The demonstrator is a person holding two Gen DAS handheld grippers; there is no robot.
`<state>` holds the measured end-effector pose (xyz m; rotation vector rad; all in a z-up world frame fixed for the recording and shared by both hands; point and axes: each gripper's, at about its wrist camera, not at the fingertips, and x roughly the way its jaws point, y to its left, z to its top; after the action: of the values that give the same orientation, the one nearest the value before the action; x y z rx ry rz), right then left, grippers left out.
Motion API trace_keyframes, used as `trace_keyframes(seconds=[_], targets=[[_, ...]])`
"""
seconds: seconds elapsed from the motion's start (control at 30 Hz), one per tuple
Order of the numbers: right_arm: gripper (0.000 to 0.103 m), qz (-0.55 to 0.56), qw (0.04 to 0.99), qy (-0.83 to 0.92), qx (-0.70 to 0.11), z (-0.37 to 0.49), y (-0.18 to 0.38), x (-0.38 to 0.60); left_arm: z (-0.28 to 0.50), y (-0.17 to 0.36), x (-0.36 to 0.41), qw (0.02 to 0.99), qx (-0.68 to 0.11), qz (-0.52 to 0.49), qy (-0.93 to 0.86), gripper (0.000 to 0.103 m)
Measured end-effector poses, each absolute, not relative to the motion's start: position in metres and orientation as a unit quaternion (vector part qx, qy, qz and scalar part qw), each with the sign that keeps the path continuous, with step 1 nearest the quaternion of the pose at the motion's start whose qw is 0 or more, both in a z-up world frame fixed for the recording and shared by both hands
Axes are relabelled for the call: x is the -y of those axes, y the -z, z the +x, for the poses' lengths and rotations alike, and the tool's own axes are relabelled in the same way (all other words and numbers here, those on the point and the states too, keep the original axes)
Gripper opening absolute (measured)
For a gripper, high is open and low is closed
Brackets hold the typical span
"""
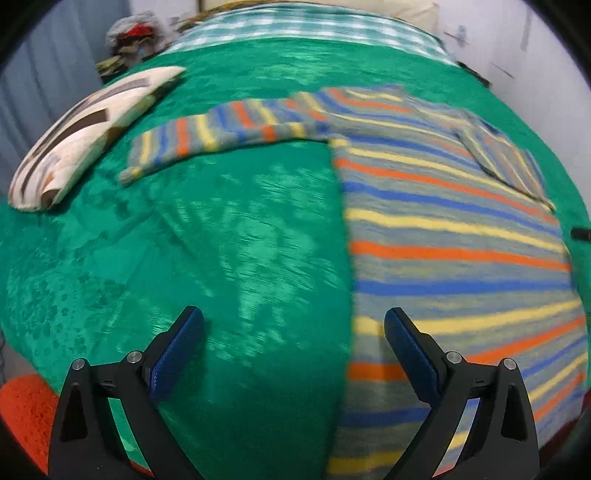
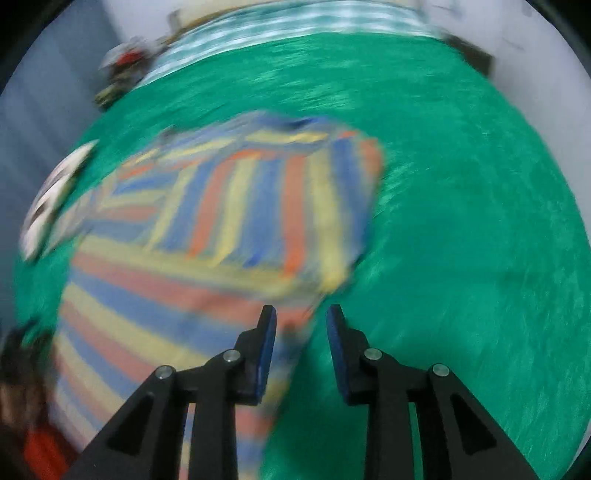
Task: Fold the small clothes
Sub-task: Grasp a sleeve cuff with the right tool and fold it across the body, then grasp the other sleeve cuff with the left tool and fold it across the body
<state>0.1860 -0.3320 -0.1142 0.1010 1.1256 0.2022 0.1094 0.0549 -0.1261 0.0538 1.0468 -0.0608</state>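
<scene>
A striped sweater [image 1: 443, 229] in grey, blue, orange and yellow lies flat on the green bedspread [image 1: 221, 240]. One sleeve [image 1: 221, 133] stretches out to the left; the other sleeve [image 1: 506, 162] is folded over the body. My left gripper [image 1: 293, 312] hovers open and wide above the sweater's left edge, holding nothing. In the blurred right wrist view the sweater [image 2: 166, 295] fills the left half, its folded sleeve [image 2: 266, 206] on top. My right gripper [image 2: 301, 310] hangs over the sweater's right edge, jaws narrowly apart, open, with nothing pressed between the pads.
A patterned pillow [image 1: 85, 133] lies at the bed's left. A checked sheet [image 1: 295, 29] covers the far end, beside a pile of clothes [image 1: 133, 33]. Something orange-red [image 1: 22, 413] shows below the near left edge. Bare green cover [image 2: 461, 221] spreads right of the sweater.
</scene>
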Motion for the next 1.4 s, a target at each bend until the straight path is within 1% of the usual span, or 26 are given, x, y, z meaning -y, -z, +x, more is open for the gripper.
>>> trace_keyframes(seconds=[0.1, 0.17, 0.23, 0.27, 0.3, 0.33, 0.43, 0.53, 0.6, 0.63, 0.67, 0.7, 0.77, 0.83, 0.9, 1.0, 1.07, 1.13, 1.17, 1.2, 1.27, 1.33, 1.4], targets=[[0.030, 0.023, 0.814, -0.145, -0.562, 0.134, 0.118, 0.300, 0.098, 0.135, -0.033, 0.846, -0.526, 0.062, 0.068, 0.099], [0.030, 0.012, 0.781, -0.168, -0.602, 0.097, 0.138, 0.279, 0.085, 0.143, -0.016, 0.829, -0.540, 0.114, 0.086, 0.100], [0.031, -0.022, 0.753, -0.160, -0.638, 0.058, 0.157, 0.266, 0.075, 0.146, -0.006, 0.826, -0.536, 0.156, 0.085, 0.101], [0.033, -0.042, 0.754, -0.153, -0.637, 0.043, 0.158, 0.263, 0.070, 0.146, -0.003, 0.826, -0.532, 0.166, 0.083, 0.102], [0.037, -0.062, 0.753, -0.139, -0.640, 0.031, 0.158, 0.261, 0.070, 0.146, -0.004, 0.826, -0.534, 0.161, 0.081, 0.102], [0.038, -0.066, 0.740, -0.125, -0.658, 0.017, 0.159, 0.263, 0.071, 0.147, -0.006, 0.825, -0.539, 0.152, 0.080, 0.102], [0.039, -0.051, 0.726, -0.112, -0.677, -0.003, 0.157, 0.270, 0.076, 0.151, -0.019, 0.819, -0.557, 0.108, 0.087, 0.103], [0.039, -0.060, 0.720, -0.098, -0.684, -0.010, 0.144, 0.270, 0.075, 0.151, -0.020, 0.823, -0.552, 0.102, 0.087, 0.103], [0.039, -0.046, 0.745, -0.089, -0.659, -0.008, 0.125, 0.268, 0.070, 0.152, -0.019, 0.832, -0.538, 0.106, 0.088, 0.103], [0.040, -0.025, 0.774, -0.082, -0.627, -0.005, 0.107, 0.269, 0.068, 0.153, -0.019, 0.836, -0.531, 0.107, 0.090, 0.103], [0.047, -0.011, 0.793, -0.076, -0.605, -0.002, 0.095, 0.267, 0.067, 0.152, -0.018, 0.836, -0.531, 0.107, 0.090, 0.103], [0.057, 0.011, 0.816, -0.070, -0.574, -0.001, 0.082, 0.268, 0.068, 0.152, -0.018, 0.834, -0.533, 0.109, 0.089, 0.103], [0.067, 0.066, 0.856, -0.066, -0.508, 0.003, 0.065, 0.265, 0.067, 0.151, -0.016, 0.830, -0.539, 0.113, 0.090, 0.103], [0.067, 0.095, 0.868, -0.067, -0.482, 0.015, 0.068, 0.252, 0.075, 0.145, -0.019, 0.820, -0.554, 0.110, 0.089, 0.102], [0.067, 0.092, 0.864, -0.072, -0.490, 0.027, 0.084, 0.231, 0.081, 0.128, -0.029, 0.822, -0.556, 0.083, 0.089, 0.101], [0.067, 0.076, 0.851, -0.093, -0.511, 0.021, 0.105, 0.211, 0.100, 0.084, -0.064, 0.853, -0.512, 0.028, 0.099, 0.102], [0.067, 0.061, 0.848, -0.109, -0.515, 0.014, 0.115, 0.206, 0.132, 0.059, -0.096, 0.870, -0.487, -0.003, 0.080, 0.102], [0.067, 0.041, 0.848, -0.116, -0.515, 0.016, 0.124, 0.205, 0.176, 0.048, -0.138, 0.873, -0.484, -0.047, 0.037, 0.102], [0.067, 0.036, 0.848, -0.117, -0.515, 0.017, 0.126, 0.203, 0.199, 0.051, -0.159, 0.867, -0.492, -0.078, 0.018, 0.102], [0.067, 0.035, 0.849, -0.119, -0.514, 0.016, 0.130, 0.201, 0.225, 0.061, -0.186, 0.854, -0.506, -0.119, -0.007, 0.102], [0.067, 0.041, 0.851, -0.121, -0.509, 0.017, 0.134, 0.197, 0.257, 0.087, -0.222, 0.830, -0.529, -0.169, -0.058, 0.101], [0.067, 0.042, 0.855, -0.120, -0.504, 0.019, 0.133, 0.198, 0.274, 0.116, -0.245, 0.808, -0.548, -0.187, -0.106, 0.100], [0.067, 0.037, 0.857, -0.118, -0.500, 0.021, 0.133, 0.196, 0.284, 0.140, -0.253, 0.792, -0.566, -0.193, -0.124, 0.097]])
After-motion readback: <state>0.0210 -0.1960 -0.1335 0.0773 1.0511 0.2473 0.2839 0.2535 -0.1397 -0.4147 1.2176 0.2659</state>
